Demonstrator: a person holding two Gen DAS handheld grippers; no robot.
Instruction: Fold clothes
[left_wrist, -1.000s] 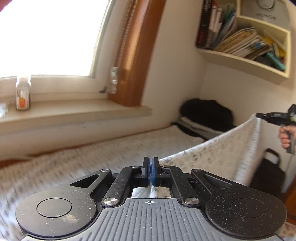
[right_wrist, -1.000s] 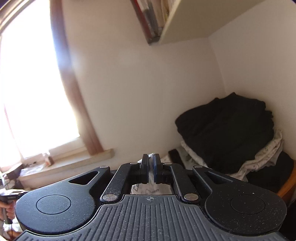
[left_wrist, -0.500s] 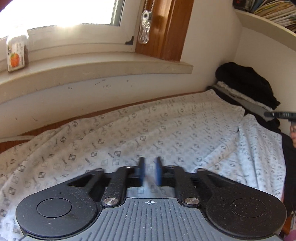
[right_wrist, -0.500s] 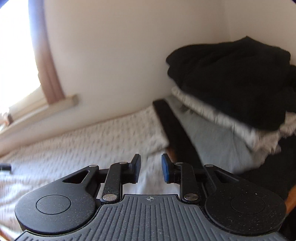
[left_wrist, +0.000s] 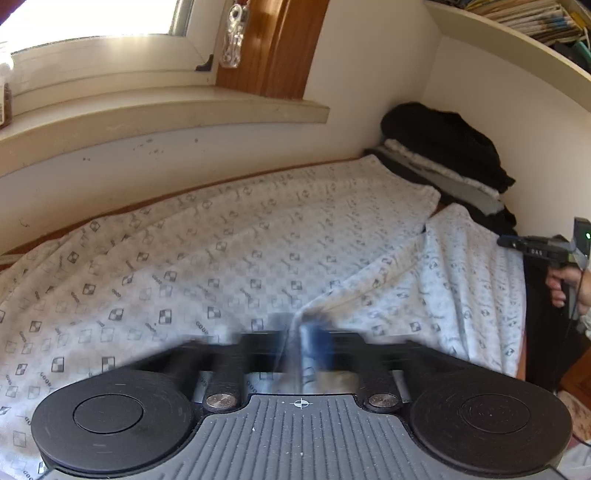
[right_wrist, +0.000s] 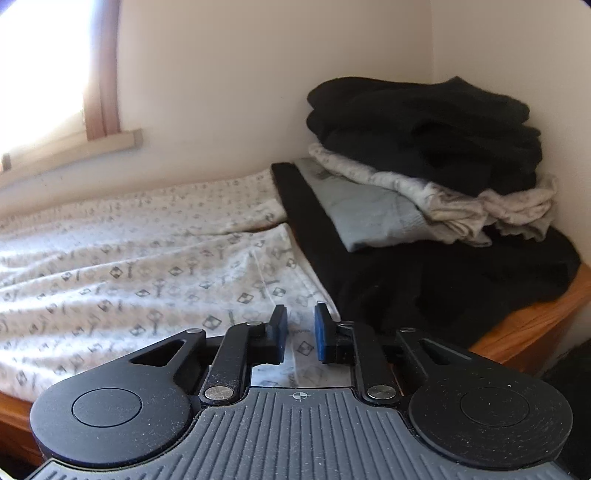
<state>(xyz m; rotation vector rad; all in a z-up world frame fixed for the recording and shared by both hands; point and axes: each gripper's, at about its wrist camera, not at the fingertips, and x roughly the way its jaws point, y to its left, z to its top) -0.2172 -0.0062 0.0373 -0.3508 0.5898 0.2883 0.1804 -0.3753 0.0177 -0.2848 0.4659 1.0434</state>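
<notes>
Two grippers work over one patterned white garment (left_wrist: 229, 258) spread across a wooden table (right_wrist: 524, 321). In the left wrist view the cloth fills the middle of the frame, its far edge near the wall at 12 o'clock and a folded-over flap lying at 3 o'clock. The left gripper (left_wrist: 301, 339) sits at 6 o'clock, blurred, with its jaws pressed together; a raised ridge of the garment runs up into them, so they appear to pinch a fold of it, though the blur hides the contact itself. At 3 o'clock in that view the right gripper (left_wrist: 517, 243) reaches in over the flap's edge, held by a hand (left_wrist: 565, 286).

In the right wrist view the right gripper (right_wrist: 300, 338) is at 6 o'clock with its jaws parted and closing. The garment's (right_wrist: 129, 266) near hem lies beneath and between the blue pads (right_wrist: 320, 338), but they do not press on it. Its right edge borders a black cloth (right_wrist: 424, 288) that runs from 1 o'clock towards 4 o'clock.

At 2 o'clock a pile (right_wrist: 424, 158) stands in the corner on that black cloth: a grey folded piece at the bottom, a crumpled white one over it, black clothes on top. A windowsill (left_wrist: 166, 118) runs along the wall at 11 o'clock in the left view, and a shelf (left_wrist: 509, 40) of books sits at 1 o'clock.
</notes>
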